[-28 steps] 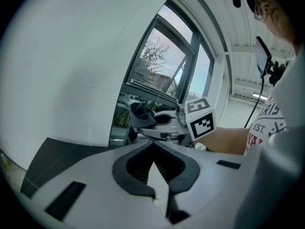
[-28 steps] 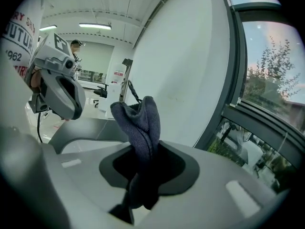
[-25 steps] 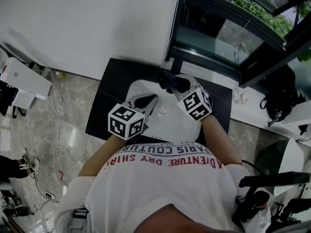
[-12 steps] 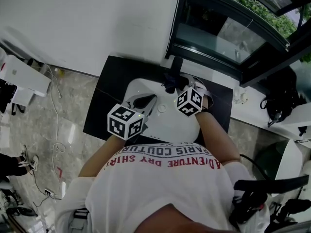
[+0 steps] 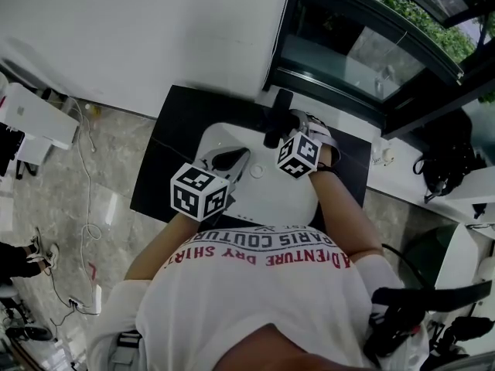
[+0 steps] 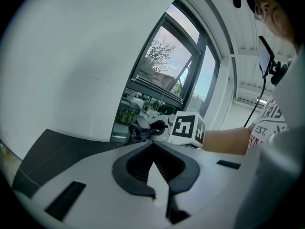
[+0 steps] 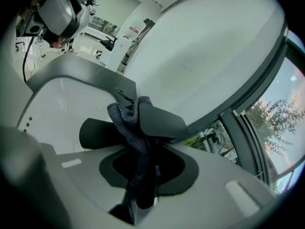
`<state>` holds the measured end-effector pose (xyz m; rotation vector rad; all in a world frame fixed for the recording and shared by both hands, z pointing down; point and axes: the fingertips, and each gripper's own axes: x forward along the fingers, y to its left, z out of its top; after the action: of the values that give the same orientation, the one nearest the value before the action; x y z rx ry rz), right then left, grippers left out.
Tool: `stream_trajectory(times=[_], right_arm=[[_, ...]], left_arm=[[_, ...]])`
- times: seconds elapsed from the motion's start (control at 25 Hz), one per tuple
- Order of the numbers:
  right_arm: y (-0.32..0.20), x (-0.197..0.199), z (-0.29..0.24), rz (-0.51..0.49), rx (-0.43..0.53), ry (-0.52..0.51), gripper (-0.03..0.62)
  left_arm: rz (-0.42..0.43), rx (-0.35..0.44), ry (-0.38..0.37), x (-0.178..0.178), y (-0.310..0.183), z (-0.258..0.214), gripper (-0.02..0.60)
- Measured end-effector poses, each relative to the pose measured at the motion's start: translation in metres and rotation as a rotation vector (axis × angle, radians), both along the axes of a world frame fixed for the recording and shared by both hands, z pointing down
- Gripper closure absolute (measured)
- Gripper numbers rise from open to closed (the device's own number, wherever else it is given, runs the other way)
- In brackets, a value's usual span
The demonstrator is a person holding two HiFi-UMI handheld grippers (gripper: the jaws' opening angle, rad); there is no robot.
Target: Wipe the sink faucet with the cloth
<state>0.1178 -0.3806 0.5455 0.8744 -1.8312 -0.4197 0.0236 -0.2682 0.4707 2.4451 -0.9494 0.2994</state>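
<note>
A black faucet [image 5: 280, 103] stands at the back rim of the white sink [image 5: 267, 195]. In the right gripper view its spout [image 7: 95, 133] and flat lever [image 7: 162, 120] lie just ahead of the jaws. My right gripper [image 7: 140, 194] is shut on a dark grey cloth [image 7: 135, 128], which is pressed against the faucet. From above, the right gripper [image 5: 282, 136] sits at the faucet's base. My left gripper [image 5: 230, 161] hovers over the basin's left side, shut and holding nothing. The left gripper view shows the cloth [image 6: 139, 130] beside the right gripper's marker cube [image 6: 187, 128].
A black counter [image 5: 182, 141] surrounds the sink, with a white wall [image 5: 139, 37] behind it and a dark-framed window [image 5: 348, 60] at the back right. The drain [image 5: 257, 172] sits mid-basin. Small items [image 5: 379, 157] stand on the ledge to the right. Cables trail on the floor [image 5: 85, 207].
My right gripper has moved left and back with the cloth, from just right of the faucet onto it. The left gripper has stayed in place.
</note>
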Motion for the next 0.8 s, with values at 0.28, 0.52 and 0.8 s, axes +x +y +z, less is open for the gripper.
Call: stream_trajectory(times=[0.28, 0.52, 0.8], right_arm=[[0.017, -0.001, -0.001, -0.025, 0.006, 0.026, 0.516], [0.06, -0.009, 0.002, -0.07, -0.011, 0.051, 0.516], [0.075, -0.012, 0.006, -0.078, -0.034, 0.04, 0.516]], left_arm=[[0.026, 0.002, 0.005, 0.006, 0.003, -0.006, 0.58], [0.048, 0.006, 0.01, 0.01, 0.009, -0.008, 0.58], [0.065, 0.008, 0.009, 0.011, 0.014, -0.01, 0.58]])
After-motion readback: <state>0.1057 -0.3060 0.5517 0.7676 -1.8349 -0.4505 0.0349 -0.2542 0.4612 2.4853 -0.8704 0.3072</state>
